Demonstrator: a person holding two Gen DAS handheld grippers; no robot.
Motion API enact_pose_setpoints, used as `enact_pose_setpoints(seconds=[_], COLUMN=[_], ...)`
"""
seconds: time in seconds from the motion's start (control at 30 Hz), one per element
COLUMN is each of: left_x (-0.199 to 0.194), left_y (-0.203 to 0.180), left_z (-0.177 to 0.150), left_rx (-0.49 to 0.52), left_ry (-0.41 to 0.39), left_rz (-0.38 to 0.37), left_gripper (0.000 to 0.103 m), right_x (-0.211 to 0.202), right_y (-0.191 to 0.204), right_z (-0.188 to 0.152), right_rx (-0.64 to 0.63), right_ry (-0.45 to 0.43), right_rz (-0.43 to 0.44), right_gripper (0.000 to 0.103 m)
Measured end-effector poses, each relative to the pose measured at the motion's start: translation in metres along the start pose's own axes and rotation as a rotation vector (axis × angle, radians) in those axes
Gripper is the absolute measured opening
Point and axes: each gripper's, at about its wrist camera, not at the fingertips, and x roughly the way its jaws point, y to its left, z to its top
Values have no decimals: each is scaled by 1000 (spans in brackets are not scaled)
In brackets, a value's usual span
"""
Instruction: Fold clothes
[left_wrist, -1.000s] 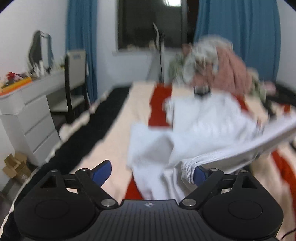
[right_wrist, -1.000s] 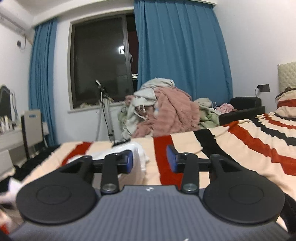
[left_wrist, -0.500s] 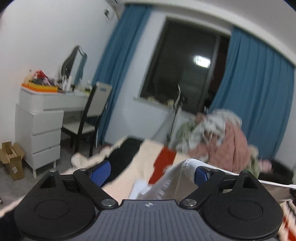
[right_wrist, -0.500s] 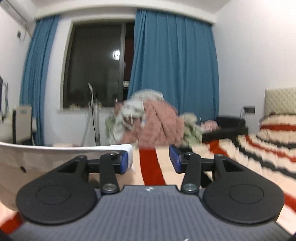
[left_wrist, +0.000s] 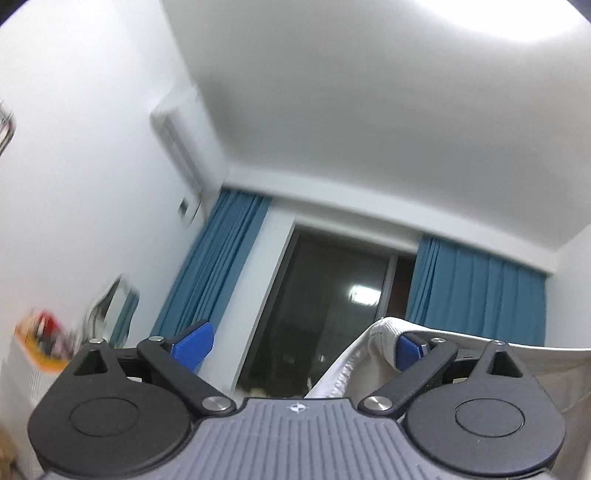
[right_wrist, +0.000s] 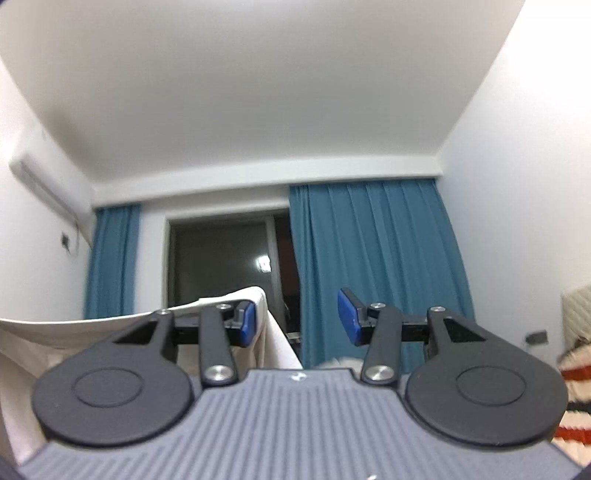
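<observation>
Left gripper (left_wrist: 303, 347) and right gripper (right_wrist: 295, 319) both spread wide, tilted at the ceiling; white garment (left_wrist: 373, 343) hangs hooked over one finger of each, stretched between. Folding apparently not begun; lower cloth unseen.

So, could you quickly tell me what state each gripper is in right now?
Left gripper: open, with the white garment hooked over its right finger.
Right gripper: open, with the garment's edge draped over its left finger.
</observation>
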Motion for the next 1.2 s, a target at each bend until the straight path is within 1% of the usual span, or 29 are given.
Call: enact_pose_setpoints(seconds=[0.07, 0.1, 0.17, 0.2, 0.23, 0.3, 0.33, 0.43, 0.53, 0.63, 0.7, 0.77, 0.87, 0.9, 0.97, 1.03, 1.07, 1.13, 1.2], left_x=[11, 20, 37, 46, 58, 82, 95, 135, 183, 247, 289, 327, 380, 397, 430, 463, 469, 478, 489], left_y=[-15, -22, -37, -44, -49, -56, -58, -61, -57, -56, -60, -63, -66, -58, -43, -27, -17, -2, 9], left_z=[27, 29, 35, 37, 28, 1, -20, -96, -185, -278, -338, -398, -489, -518, -576, -634, -658, -702, -740], left_rx=[18, 26, 41, 49, 57, 72, 81, 117, 138, 135, 160, 173, 154, 146, 129, 111, 117, 134, 167], left_ry=[-30, -24, -12, -6, 19, 83, 121, 225, 346, 478, 534, 591, 701, 747, 840, 933, 964, 1034, 1112], left_rz=[-20, -27, -42, -49, -56, -62, -64, -62, -43, -31, -29, -34, -26, -14, 11, 36, 41, 43, 33], left_gripper=[102, 103, 103, 103, 103, 103, 103, 103, 103, 103, 103, 103, 103, 103, 101, 101, 101, 101, 100], right_x=[14, 22, 42, 53, 64, 84, 94, 129, 166, 217, 254, 290, 339, 354, 369, 384, 392, 399, 405], right_y=[-2, -2, -6, -8, -10, -16, -19, -36, -50, -64, -72, -77, -88, -91, -97, -106, -109, -115, -114], right_z=[36, 53, 69, 69, 67, 46, 34, -27, -97, -183, -240, -299, -383, -410, -465, -515, -542, -584, -617], right_rx=[12, 17, 3, -9, -19, -24, -27, -50, -80, -99, -110, -119, -113, -105, -84, -88, -98, -101, -89], right_ry=[-12, -17, -4, 18, 41, 103, 135, 247, 348, 450, 514, 547, 594, 612, 679, 749, 785, 850, 935], right_rz=[9, 13, 9, 4, -1, -12, -18, -37, -58, -78, -96, -112, -136, -142, -146, -155, -156, -153, -146], right_gripper=[47, 47, 48, 47, 47, 48, 48, 48, 48, 48, 48, 48, 48, 48, 48, 48, 48, 48, 48])
